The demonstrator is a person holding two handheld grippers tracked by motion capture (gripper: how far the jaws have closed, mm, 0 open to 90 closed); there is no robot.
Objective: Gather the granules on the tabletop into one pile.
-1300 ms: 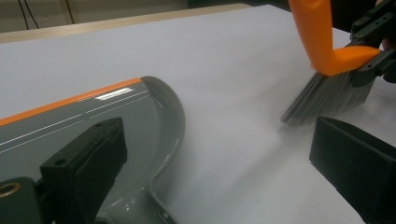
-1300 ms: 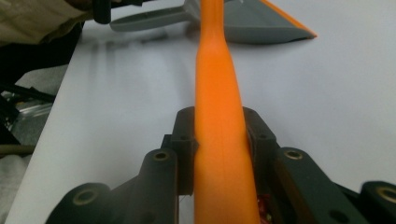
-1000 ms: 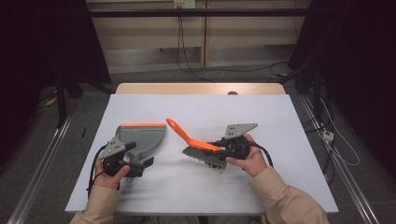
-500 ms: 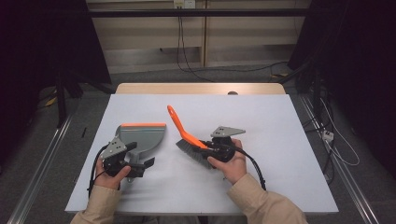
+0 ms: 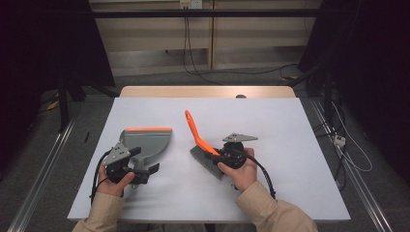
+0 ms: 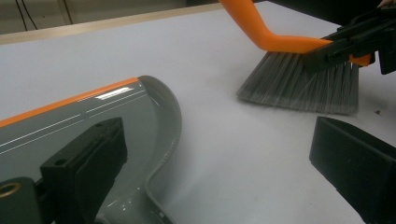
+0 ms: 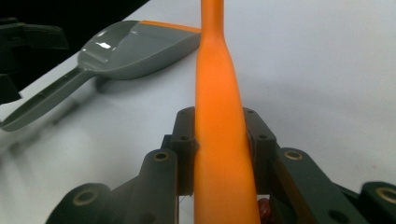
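Brush (image 5: pixel 204 147) and dustpan (image 5: pixel 146 144) are seen side by side on the white table (image 5: pixel 290 125), a strip of bare tabletop being left between them. The brush is clenched in the right gripper (image 5: pixel 223 155): in the right gripper view its orange handle (image 7: pixel 221 135) is pinched between the two black pads, one pressed against each side. The grey bristles (image 6: pixel 299 84) are lowered to the tabletop at the near end, while the handle is angled up and away toward the far side of the table. The right gripper is carried by the right hand (image 5: pixel 240 169), with a black cable trailed back over the sleeve.

The dustpan is laid flat to the left of the brush, its orange-edged lip (image 5: pixel 147 129) turned toward the far side of the table and its grey handle (image 7: pixel 42 102) pointed back toward the person. The left gripper (image 5: pixel 140 170) is held over the handle end of the dustpan by the left hand (image 5: pixel 113 181). In the left gripper view its jaws are spread wide: one is seen above the grey pan, the other above bare table, and nothing is squeezed between them. The brush bristles are seen just beyond the dustpan's curved side wall in that view, apart from it.
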